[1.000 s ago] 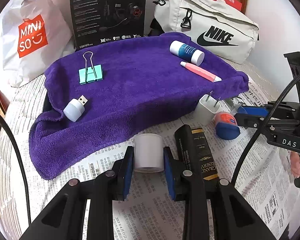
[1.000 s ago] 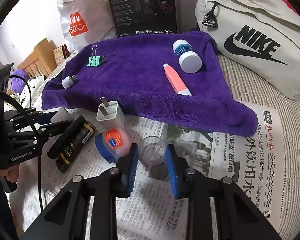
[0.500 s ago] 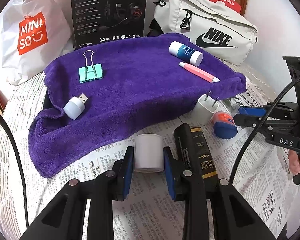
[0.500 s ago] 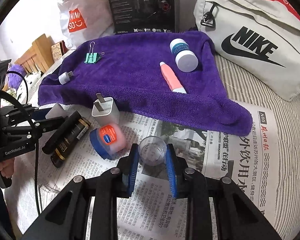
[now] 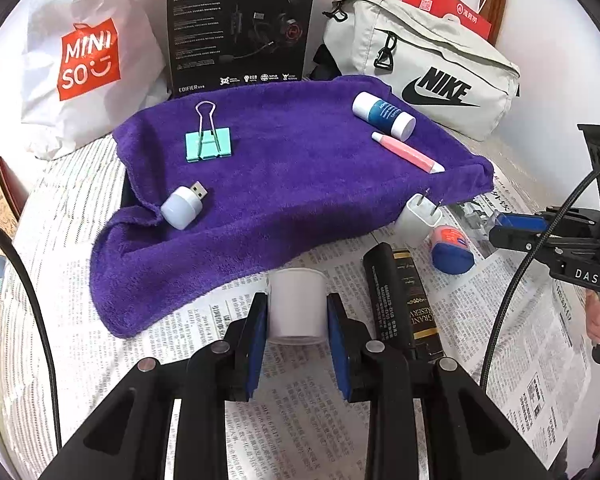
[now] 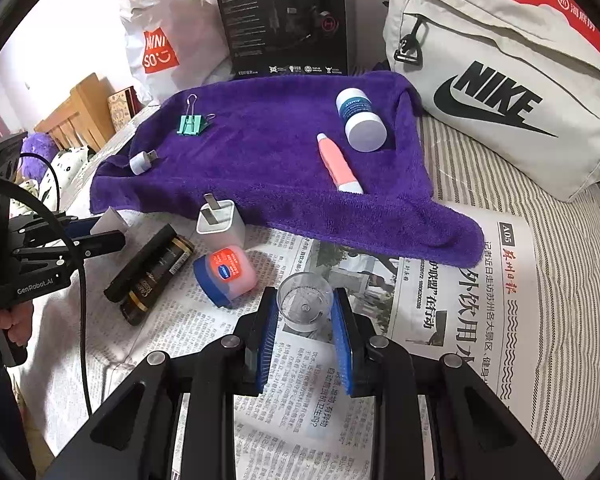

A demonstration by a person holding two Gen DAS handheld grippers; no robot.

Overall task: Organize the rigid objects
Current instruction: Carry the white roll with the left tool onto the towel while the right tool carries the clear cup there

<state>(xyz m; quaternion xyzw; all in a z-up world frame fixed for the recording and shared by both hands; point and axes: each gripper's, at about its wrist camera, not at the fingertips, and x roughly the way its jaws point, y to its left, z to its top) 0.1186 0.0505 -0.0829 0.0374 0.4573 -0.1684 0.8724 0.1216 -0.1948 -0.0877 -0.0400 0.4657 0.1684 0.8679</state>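
The left tool clenches a white cup just below the purple towel; the right tool clenches a clear cup there too — thin walls could buckle or slip if squeezed.

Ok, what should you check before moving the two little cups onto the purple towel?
1. Left gripper shut on white cup: ok.
2. Right gripper shut on clear cup: ok.
3. Bare spot on towel between clip and pink pen: ok.
4. Charger and blue jar close to the right gripper's path: not ok.
5. Clear cup empty: ok.
6. White cup empty: cannot tell.
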